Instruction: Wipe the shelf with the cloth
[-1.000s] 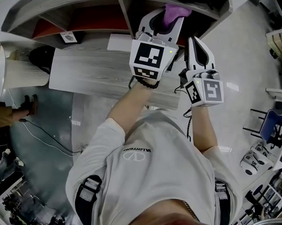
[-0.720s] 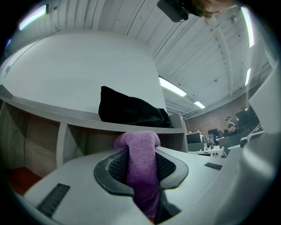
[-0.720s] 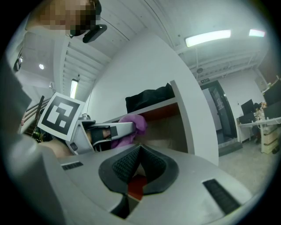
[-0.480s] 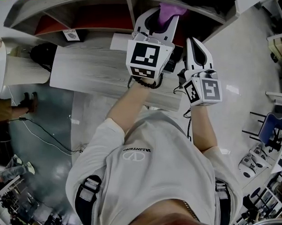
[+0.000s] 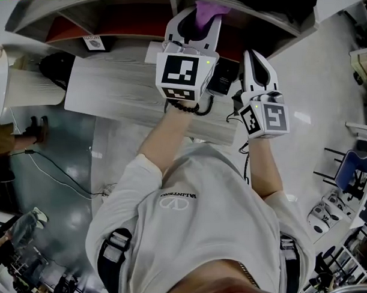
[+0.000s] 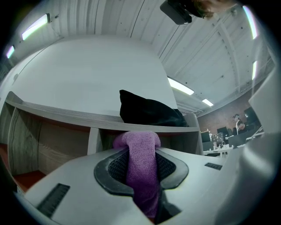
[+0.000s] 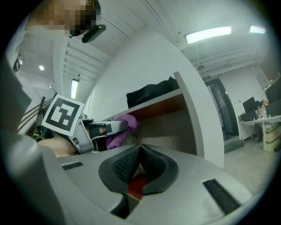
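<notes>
My left gripper is shut on a purple cloth and holds it up at the grey shelf unit with red-brown compartment floors. In the left gripper view the cloth hangs between the pads, its top folded over just below the shelf's upper board. The right gripper view shows the left gripper with the cloth at the mouth of the right compartment. My right gripper hangs to the right, below the shelf, jaw tips together with nothing between them.
A black bag lies on top of the shelf above the cloth. A pale wood-grain board lies below the shelf. A white ribbed lamp or heater stands at the left. Chairs and floor clutter are at the right.
My left gripper has shifted left and slightly up with the cloth along the shelf. The right gripper has stayed where it was.
</notes>
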`<state>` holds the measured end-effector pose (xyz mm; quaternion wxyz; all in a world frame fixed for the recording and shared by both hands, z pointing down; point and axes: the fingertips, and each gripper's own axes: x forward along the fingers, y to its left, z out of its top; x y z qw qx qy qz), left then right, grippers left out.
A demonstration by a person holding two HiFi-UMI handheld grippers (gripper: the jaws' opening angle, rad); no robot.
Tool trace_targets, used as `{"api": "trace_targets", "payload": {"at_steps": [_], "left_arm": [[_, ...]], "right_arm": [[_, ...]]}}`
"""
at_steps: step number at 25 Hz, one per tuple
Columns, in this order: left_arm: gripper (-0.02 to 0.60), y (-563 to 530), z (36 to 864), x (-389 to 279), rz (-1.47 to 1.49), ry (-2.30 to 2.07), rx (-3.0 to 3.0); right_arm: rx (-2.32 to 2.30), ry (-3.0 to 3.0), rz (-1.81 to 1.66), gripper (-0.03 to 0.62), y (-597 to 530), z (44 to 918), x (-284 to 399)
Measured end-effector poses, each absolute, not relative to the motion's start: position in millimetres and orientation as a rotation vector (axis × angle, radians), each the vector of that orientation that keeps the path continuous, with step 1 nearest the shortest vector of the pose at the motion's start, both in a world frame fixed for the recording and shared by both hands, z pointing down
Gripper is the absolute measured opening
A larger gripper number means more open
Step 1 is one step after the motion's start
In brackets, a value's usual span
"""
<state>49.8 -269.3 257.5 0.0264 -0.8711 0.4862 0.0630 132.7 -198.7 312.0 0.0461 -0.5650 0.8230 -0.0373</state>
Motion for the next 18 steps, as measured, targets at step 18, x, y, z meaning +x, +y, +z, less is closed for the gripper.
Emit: {"api": "trace_targets", "payload": {"at_steps": [18], "left_arm": [[0.103,-278.3,267.6,19.8,0.225,1.624,-2.641]], "right_arm": [[-1.729,2.520,-0.133,0.001,-200.0,321.1,130.1]]}}
